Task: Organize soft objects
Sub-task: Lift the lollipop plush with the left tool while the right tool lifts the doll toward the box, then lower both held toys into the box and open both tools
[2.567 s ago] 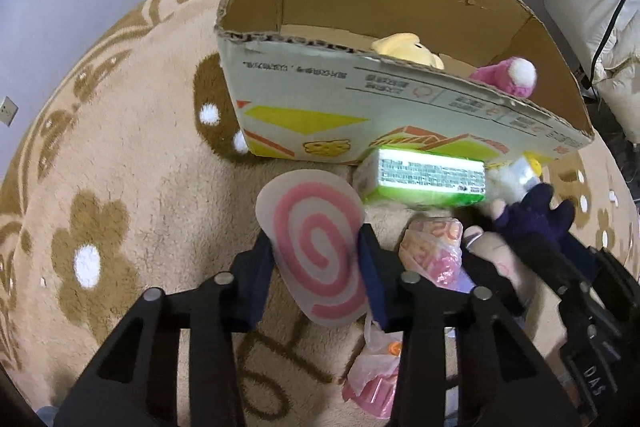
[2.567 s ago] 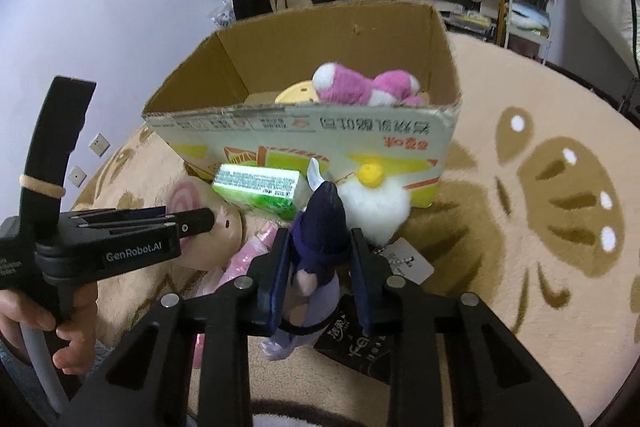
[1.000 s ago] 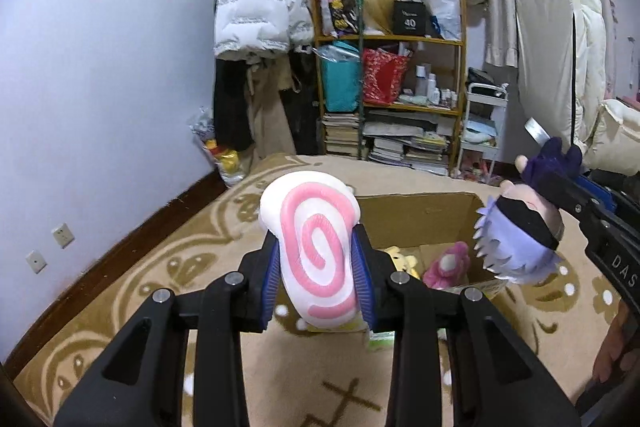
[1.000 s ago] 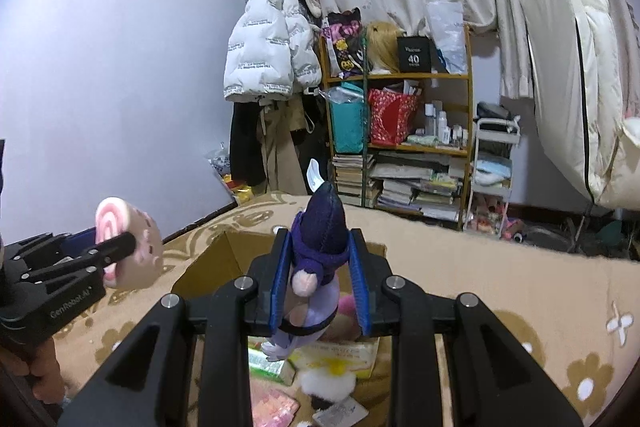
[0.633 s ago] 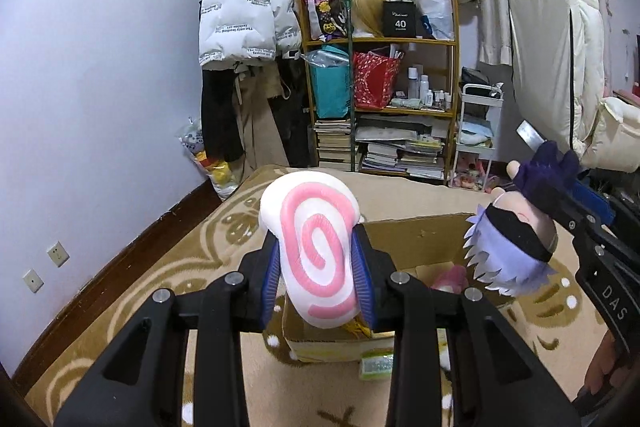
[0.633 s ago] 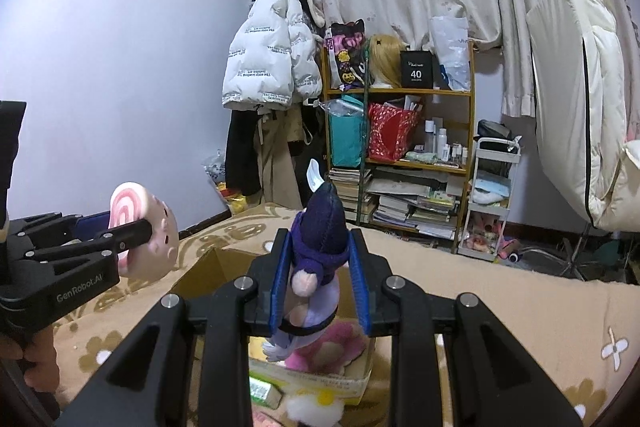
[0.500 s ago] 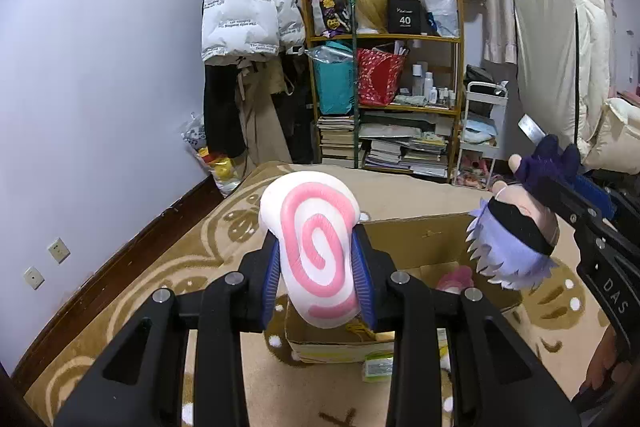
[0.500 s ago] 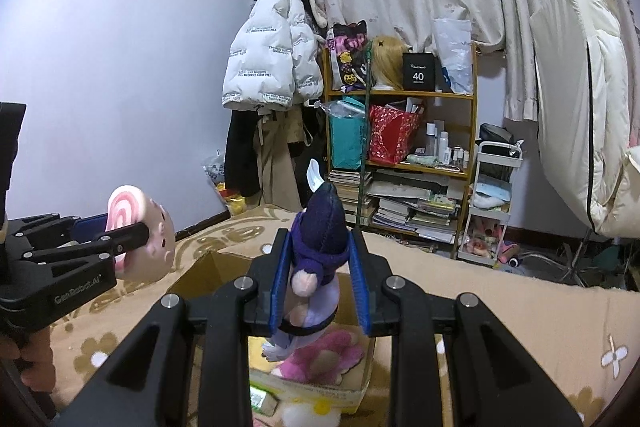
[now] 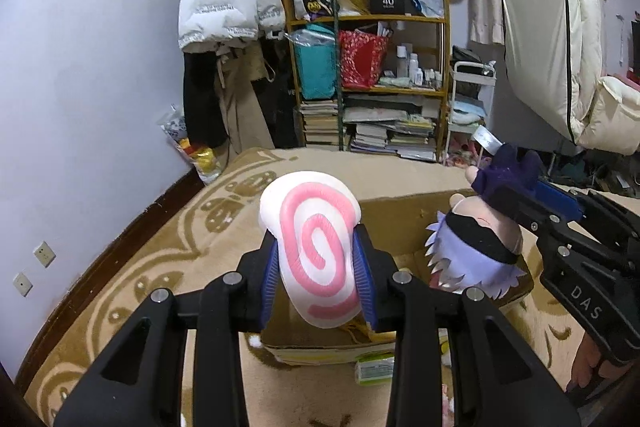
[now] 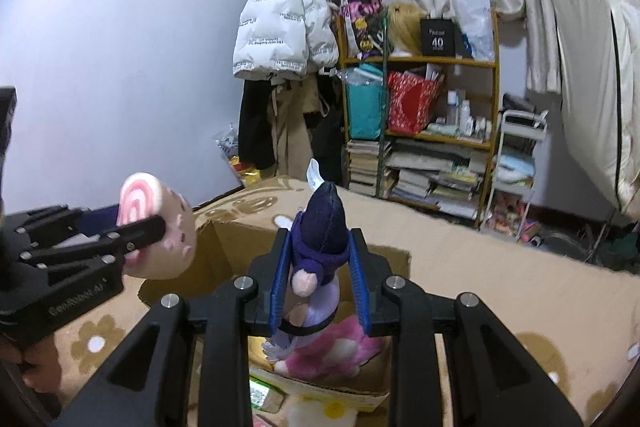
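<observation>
Gripping two toys: my left gripper is clamping one swirl plush, my right gripper one purple-hooded doll, above one cardboard box.

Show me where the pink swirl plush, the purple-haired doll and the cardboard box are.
pink swirl plush [image 9: 316,247]: left wrist view, centre of its spiral face.
purple-haired doll [image 10: 318,227]: right wrist view, its dark clothed body.
cardboard box [image 10: 244,247]: right wrist view, inner back wall.

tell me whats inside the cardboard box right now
A pink plush lies in the cardboard box. The held doll and both grippers cover much of the interior, so other contents cannot be seen.
</observation>
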`<state>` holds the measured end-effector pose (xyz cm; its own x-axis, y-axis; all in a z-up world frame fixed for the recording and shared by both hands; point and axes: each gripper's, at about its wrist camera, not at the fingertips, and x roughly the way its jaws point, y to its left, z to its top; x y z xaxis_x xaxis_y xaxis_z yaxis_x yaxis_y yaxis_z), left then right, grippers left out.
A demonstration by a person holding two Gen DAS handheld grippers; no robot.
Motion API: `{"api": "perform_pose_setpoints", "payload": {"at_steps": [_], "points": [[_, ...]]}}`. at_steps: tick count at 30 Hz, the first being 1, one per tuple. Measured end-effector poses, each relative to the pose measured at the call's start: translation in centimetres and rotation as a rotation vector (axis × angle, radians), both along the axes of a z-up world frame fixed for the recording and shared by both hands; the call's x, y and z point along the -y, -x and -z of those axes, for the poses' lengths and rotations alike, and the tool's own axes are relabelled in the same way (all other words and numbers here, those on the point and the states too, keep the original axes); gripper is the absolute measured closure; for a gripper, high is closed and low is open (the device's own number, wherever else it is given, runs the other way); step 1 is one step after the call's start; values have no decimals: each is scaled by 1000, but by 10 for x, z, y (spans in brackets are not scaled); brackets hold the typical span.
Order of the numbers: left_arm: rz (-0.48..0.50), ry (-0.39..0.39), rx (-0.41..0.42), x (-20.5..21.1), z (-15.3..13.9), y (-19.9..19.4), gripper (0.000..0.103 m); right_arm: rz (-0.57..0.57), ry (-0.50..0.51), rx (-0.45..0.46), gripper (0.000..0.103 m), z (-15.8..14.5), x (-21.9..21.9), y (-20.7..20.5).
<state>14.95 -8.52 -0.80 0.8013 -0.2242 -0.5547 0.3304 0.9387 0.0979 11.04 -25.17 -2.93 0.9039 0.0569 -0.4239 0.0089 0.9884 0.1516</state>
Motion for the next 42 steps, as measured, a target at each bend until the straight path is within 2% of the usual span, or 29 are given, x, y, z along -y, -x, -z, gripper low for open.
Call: {"api": "perform_pose_setpoints", "payload": {"at_steps": [5,9,14,18,20,23,26,29,34,42], "points": [[18,18,-54,1,13,-6,69,-26,-143,-1,73,10,11,-1],[35,17,-115,5,20,-13,68,-18,-91,-30,73,18,6,-6],[36,-9,-121,8,28,-12,65,-25,-97,-49,69,22,7,-8],[33,-8,-160,8,36,-15,59,-18,-76,-53,69,20,6,-5],[24,-22,-147,9,36,-15,54,-20,-78,-56,68,20,6,-5],[-29,-87,-78,10,34,-11,50,-22,-81,-61,64,19,6,-3],[-35,-89,-93,7,35,-12,47,-20,-74,-69,63,20,5,-2],[-55,-86,-114,3,36,-14,40,-13,-85,-74,51,21,6,0],[-75,-91,-99,-2,33,-12,26,-19,-83,-81,51,21,5,0],[-103,-81,-82,-13,25,-8,25,-74,-129,-57,54,21,0,-4]]}}
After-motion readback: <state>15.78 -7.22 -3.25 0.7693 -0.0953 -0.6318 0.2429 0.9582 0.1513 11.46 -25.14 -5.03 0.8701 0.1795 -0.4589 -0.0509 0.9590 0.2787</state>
